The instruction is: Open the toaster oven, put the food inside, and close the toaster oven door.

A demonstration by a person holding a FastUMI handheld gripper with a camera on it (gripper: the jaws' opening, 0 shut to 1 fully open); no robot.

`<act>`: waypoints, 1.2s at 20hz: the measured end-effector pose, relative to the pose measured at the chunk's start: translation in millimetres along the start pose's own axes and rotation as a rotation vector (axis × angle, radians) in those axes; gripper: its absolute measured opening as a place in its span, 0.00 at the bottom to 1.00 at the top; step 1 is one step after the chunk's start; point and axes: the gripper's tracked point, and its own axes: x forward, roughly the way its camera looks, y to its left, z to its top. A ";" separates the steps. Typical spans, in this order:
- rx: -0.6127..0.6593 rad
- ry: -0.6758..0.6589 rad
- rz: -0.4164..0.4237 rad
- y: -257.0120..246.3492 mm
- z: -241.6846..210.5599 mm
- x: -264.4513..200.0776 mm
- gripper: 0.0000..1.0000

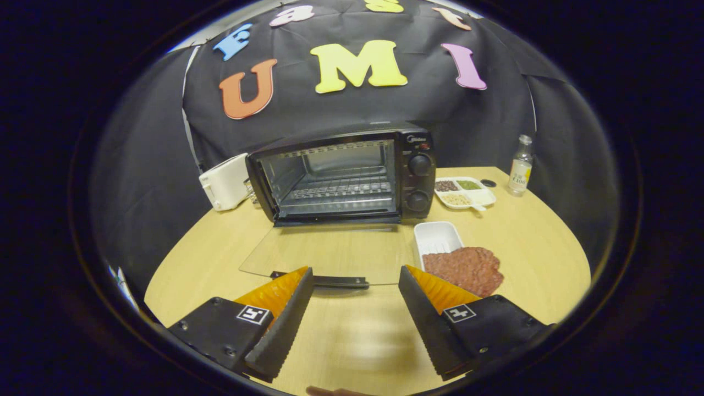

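The gripper (356, 286) is hovering low over the wooden tabletop (550, 231), its fingers spread wide and gripping nothing, pointing at the toaster oven (344, 173). The oven's glass door (330, 253) is lying fully open, its handle just ahead of the fingers. The reddish food (465, 268) is resting beside a white tray (437, 237), near the right-hand finger.

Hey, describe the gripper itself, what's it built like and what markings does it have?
The gripper has two wedge-shaped fingers with ridged, toothed inner faces. Each sits on a black block with visible screws and a small square black-and-white marker. The fingers stand open, nothing between them.
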 end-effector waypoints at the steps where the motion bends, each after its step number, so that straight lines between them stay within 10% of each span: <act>1: -0.005 -0.005 -0.015 -15.3 7.7 -5.6 0.99; 11: 0.128 0.105 -0.054 -151.8 21.9 -10.7 0.97; 16: 0.235 0.200 0.088 -146.8 2.9 12.3 0.86; 19: 0.328 0.256 0.202 -122.0 -14.2 13.9 0.66; 22: 0.428 0.256 0.190 -127.7 -12.5 8.5 0.17; 24: 0.388 0.237 0.177 -124.7 -5.5 6.0 0.10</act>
